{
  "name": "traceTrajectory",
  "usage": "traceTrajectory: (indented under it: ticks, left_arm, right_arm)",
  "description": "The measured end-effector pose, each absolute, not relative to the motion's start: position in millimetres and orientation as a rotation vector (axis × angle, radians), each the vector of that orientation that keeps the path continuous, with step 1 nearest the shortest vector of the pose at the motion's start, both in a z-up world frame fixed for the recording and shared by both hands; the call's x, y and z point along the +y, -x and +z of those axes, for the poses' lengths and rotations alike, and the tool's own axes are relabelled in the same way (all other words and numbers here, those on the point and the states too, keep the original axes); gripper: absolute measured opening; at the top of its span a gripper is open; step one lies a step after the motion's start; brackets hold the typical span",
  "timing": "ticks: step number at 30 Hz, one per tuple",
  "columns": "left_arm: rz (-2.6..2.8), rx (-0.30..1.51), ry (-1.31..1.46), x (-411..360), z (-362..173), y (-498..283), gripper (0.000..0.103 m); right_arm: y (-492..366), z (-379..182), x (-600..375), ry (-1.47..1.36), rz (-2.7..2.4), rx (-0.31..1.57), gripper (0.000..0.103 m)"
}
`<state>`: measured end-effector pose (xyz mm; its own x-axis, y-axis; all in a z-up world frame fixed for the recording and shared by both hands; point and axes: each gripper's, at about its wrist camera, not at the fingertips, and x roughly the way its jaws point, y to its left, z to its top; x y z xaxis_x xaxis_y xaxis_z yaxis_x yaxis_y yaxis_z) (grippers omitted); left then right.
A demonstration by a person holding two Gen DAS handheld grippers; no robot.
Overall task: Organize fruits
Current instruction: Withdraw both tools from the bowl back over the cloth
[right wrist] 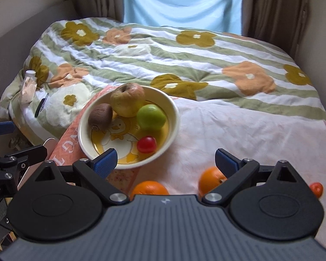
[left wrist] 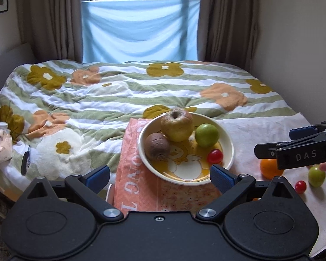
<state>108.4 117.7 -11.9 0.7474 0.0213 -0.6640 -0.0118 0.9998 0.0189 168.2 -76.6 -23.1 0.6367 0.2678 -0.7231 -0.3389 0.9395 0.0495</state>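
Orange fruit is what's left to move: two oranges sit on the pale cloth at the near edge of the bed, one (right wrist: pixel 149 187) just under your right gripper (right wrist: pixel 165 160), the other (right wrist: pixel 210 179) beside its right finger. A small red tomato (right wrist: pixel 316 188) lies off toward the right edge, and the left view shows a green fruit (left wrist: pixel 316 175) and another tomato (left wrist: pixel 300 186) on the same cloth.

Your right gripper is spread fully wide with nothing between the pads. Your left gripper (left wrist: pixel 159 176) is also wide open and empty, hanging over the near rim of the bowl (left wrist: pixel 228 139).

The bowl rests on a peach towel (left wrist: pixel 139 187) near the bed's front edge and already carries an apple (left wrist: pixel 177 126), a kiwi (left wrist: pixel 157 146), a green fruit (left wrist: pixel 207 135) and a cherry tomato (left wrist: pixel 214 156).

Oranges look firm, round and fairly heavy, with a dimpled skin that should grip well. Take them across the widest part, pads on opposite sides, or they'll likely roll out. Tomatoes are smooth, small and soft, so squeeze lightly. Bedding underneath is soft, so expect fruit to sink or roll when nudged.
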Motion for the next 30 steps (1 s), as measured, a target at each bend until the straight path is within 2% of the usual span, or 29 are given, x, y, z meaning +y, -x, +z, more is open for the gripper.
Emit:
traceTrajectory:
  ticks: [16, 30]
  left_arm:
    - [0.028, 0.679, 0.004, 49, 4, -72, 0.100]
    - [-0.011, 0.696, 0.022, -44, -21, -56, 0.100]
  right_arm:
    - [-113, -15, -189, 0.029, 0.283, 0.779, 0.103]
    - [-97, -38, -289, 0.100, 0.324, 0.777, 0.103]
